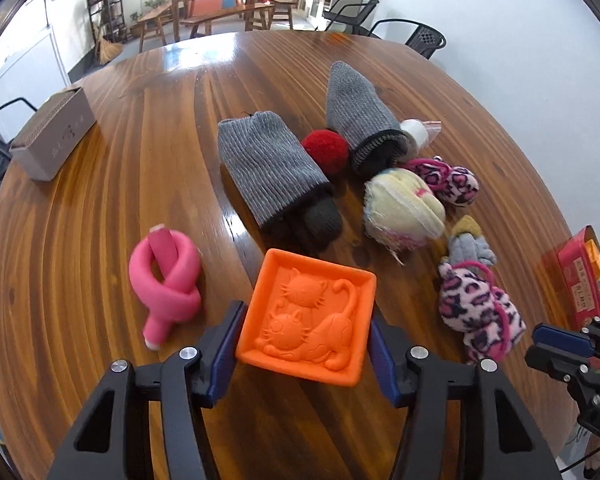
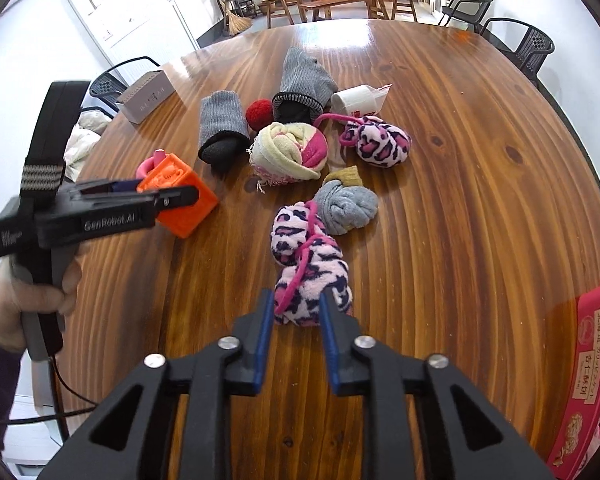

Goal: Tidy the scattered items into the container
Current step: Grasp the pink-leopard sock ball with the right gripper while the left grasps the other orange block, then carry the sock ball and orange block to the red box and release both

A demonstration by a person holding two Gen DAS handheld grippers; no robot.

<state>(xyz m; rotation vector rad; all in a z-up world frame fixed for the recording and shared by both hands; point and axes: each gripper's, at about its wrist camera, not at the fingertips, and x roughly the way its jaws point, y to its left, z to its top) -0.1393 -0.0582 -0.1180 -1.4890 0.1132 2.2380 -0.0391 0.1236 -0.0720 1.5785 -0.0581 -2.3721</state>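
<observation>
Orange moulded box point(image 1: 306, 318), cat relief on its upper face: clamped at its two sides between the fingers of the left gripper point(image 1: 303, 354); whether it sits on the wooden table point(image 1: 140, 168) or is raised just off it cannot be told.

Leopard-print plush bundle with pink cord point(image 2: 310, 264): near end sits between the fingers of the right gripper point(image 2: 294, 344), which are closed in against the fleece; judged a grasp, resting on the table.

Red container point(image 2: 592, 368), printed lid or wall: at the table's right edge, close to the right gripper. Only a sliver of its interior shows; contents cannot be made out.

Items lying on the table, not yet stowed:
- pink knotted foam piece point(image 1: 166, 280), just left of the orange box
- grey knit sock, dark inner part protruding point(image 1: 276, 176)
- second grey knit sock point(image 1: 360, 116), behind it
- red pom-pom point(image 1: 325, 151), between the two socks
- white roll in a clear bag point(image 1: 418, 130)
- yellow-and-pink rolled cloth point(image 2: 290, 150)
- second leopard-print bundle point(image 2: 380, 142)
- grey rolled sock with mustard cuff point(image 2: 346, 204)

Grey rectangular box point(image 1: 54, 136): far left of the table, well apart from the rest.

Progress, as a judgement: early. Two items are in the grippers, nothing is visibly stowed, and eight pieces remain loose.
</observation>
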